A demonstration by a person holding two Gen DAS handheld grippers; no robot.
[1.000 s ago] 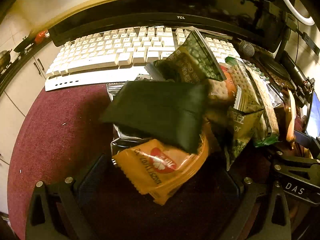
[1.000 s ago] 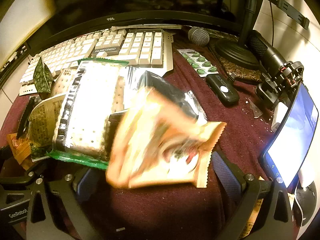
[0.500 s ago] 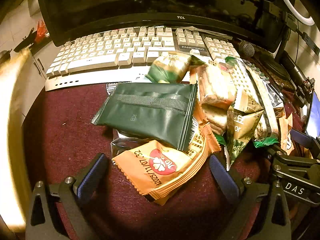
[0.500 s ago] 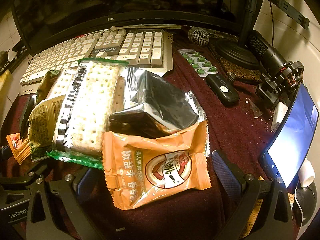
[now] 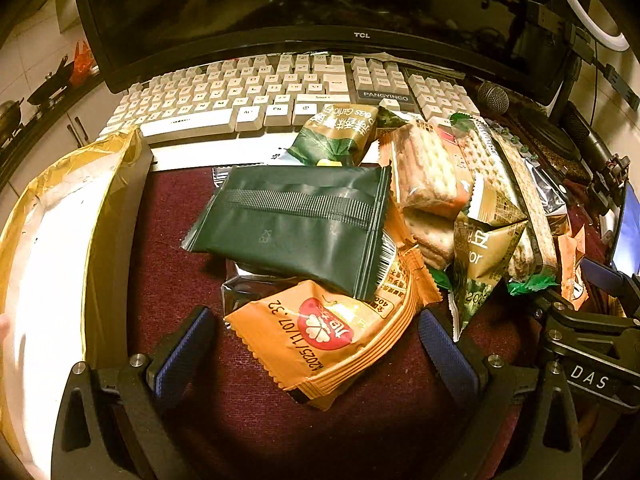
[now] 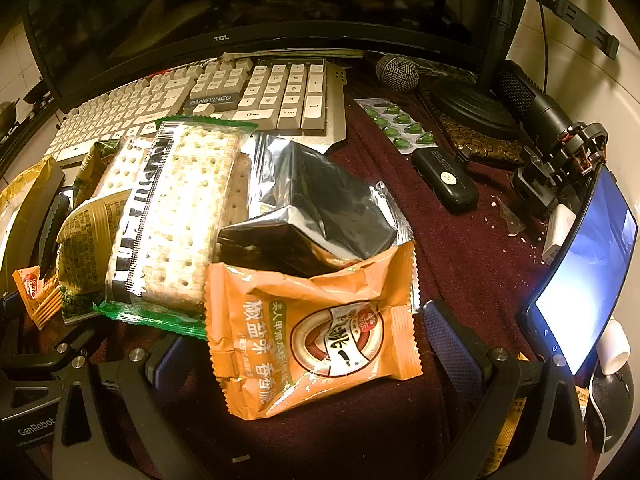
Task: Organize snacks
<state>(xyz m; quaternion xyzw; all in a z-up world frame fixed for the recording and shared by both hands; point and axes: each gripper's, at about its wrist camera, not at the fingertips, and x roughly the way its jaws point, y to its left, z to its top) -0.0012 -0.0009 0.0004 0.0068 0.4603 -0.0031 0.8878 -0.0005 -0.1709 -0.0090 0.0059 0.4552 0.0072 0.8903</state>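
Note:
A heap of snack packets lies on the dark red cloth [image 5: 176, 240]. In the left wrist view a dark green packet [image 5: 296, 228] rests on an orange packet [image 5: 324, 336], with cracker packs [image 5: 428, 168] to the right. My left gripper [image 5: 316, 348] is open, its blue pads either side of the orange packet's near end. A gold-rimmed box [image 5: 52, 240] stands at the left. In the right wrist view an orange packet [image 6: 312, 332] lies between the open fingers of my right gripper [image 6: 308, 344], in front of a silver packet [image 6: 320, 208] and a long cracker pack [image 6: 176, 204].
A white keyboard [image 5: 256, 92] and a black monitor [image 5: 280, 4] stand behind the heap. At the right are a microphone [image 6: 398, 72], a blister pack of green pills [image 6: 394, 124], a black remote [image 6: 444, 178], a lit phone [image 6: 580, 276] and a lamp base [image 6: 468, 100].
The packets were dropping one second ago and now lie still in a heap. The gold-rimmed box has come in from the left and now stands beside the heap. Both grippers stay put.

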